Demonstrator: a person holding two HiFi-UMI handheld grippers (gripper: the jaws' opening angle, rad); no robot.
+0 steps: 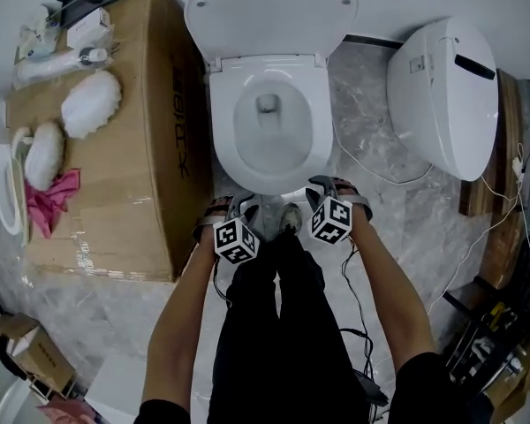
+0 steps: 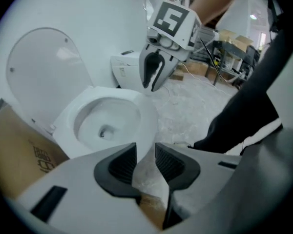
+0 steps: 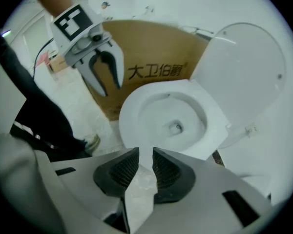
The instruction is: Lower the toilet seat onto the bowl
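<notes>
Seat up, both grippers empty in front of the bowl (image 1: 321,124)

The toilet seat (image 1: 269,9) stands upright behind the bowl, well apart from both grippers. The left gripper (image 2: 145,148) and right gripper (image 3: 145,151) hover near the bowl's front rim, each with a narrow gap between its jaws, gripping nothing. Judged best: reach across the bowl, hook the seat's top edge, and ease it down slowly.

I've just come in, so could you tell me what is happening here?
A person stands facing the toilet bowl, holding the left gripper and the right gripper near its front edge. Both tongs are apart and empty. The lid stands raised at the back, and nothing touches it.
</notes>
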